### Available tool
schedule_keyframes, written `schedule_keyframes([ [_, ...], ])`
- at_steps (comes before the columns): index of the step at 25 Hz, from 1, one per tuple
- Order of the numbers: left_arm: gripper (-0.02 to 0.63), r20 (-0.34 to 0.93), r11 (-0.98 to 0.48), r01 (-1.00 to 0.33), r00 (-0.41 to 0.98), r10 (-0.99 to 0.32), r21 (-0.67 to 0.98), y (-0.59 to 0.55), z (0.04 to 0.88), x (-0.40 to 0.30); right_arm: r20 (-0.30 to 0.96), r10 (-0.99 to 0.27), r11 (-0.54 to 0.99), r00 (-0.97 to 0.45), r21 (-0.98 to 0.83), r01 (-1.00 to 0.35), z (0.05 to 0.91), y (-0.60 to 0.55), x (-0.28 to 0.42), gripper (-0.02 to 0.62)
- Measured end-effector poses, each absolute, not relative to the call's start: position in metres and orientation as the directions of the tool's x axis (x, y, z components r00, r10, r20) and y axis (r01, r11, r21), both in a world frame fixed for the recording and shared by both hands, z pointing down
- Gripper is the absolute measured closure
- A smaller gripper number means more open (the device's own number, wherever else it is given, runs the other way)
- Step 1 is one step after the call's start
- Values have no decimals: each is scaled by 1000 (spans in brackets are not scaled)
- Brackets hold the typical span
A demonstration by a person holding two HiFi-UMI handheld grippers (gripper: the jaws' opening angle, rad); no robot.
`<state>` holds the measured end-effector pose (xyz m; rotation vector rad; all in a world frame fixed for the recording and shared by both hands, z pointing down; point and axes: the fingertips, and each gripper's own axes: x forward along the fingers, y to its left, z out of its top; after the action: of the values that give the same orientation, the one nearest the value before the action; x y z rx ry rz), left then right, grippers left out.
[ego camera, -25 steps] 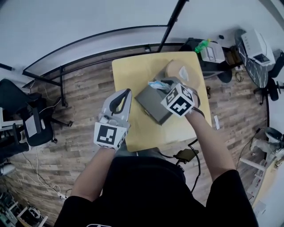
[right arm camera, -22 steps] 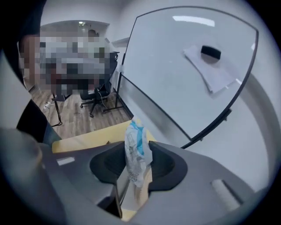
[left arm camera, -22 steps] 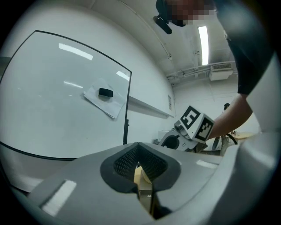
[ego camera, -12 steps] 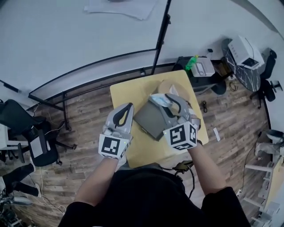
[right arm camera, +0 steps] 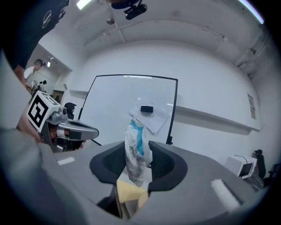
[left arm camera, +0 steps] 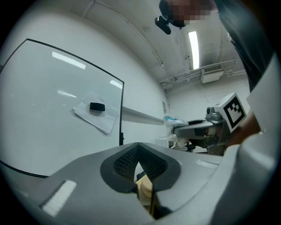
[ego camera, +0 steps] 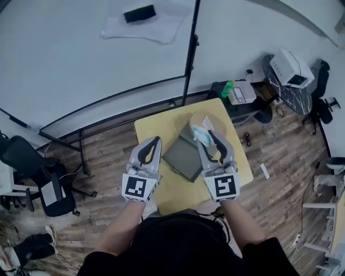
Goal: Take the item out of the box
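A grey box [ego camera: 182, 156] lies on the small yellow table [ego camera: 156, 126], between my two grippers. My right gripper [ego camera: 206, 133] is shut on a small white and blue packet [ego camera: 200, 131], which it holds up above the box's far right corner. In the right gripper view the packet [right arm camera: 134, 151] stands upright, pinched between the pads. My left gripper [ego camera: 153, 141] hovers left of the box with its jaws shut on nothing [left arm camera: 138, 154]. The left gripper view also catches the right gripper [left arm camera: 193, 128] and its packet [left arm camera: 173, 119].
A round wooden disc [ego camera: 211, 119] sits at the table's far right. Behind the table stands a whiteboard with a sheet of paper and a black eraser [ego camera: 139, 13]. A side table with a green bottle [ego camera: 229, 89], a printer [ego camera: 291, 67] and office chairs [ego camera: 32, 172] surround the table.
The right gripper has come up and back from the box with the packet in it. Both grippers now stand side by side, pointing away, and the head view has tilted up.
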<state>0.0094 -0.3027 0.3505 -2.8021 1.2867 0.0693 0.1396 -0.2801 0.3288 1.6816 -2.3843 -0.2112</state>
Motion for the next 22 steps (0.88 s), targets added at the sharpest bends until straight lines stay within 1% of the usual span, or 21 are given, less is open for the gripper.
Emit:
schedule_keyframes([
  [6,607,-79,-641,-767,641,-763,-35,-305,342,0,50,-955,296,-292,100,-950,329,-275,158,456],
  [12,607,-81,-637,-770,638,-766,-39,-307,340,-7,49,-961,275,-272,77,-958,334,-270,172,456],
  [17,607,-84,-633,-773,635,-768,-48,-310,338,-10,31,-964,264,-264,-22,-964,343,-269,184,456],
  [22,607,-94,-632,-774,633,-768,-50,-311,333,-12,32,-969,242,-245,-77,-967,354,-267,194,457],
])
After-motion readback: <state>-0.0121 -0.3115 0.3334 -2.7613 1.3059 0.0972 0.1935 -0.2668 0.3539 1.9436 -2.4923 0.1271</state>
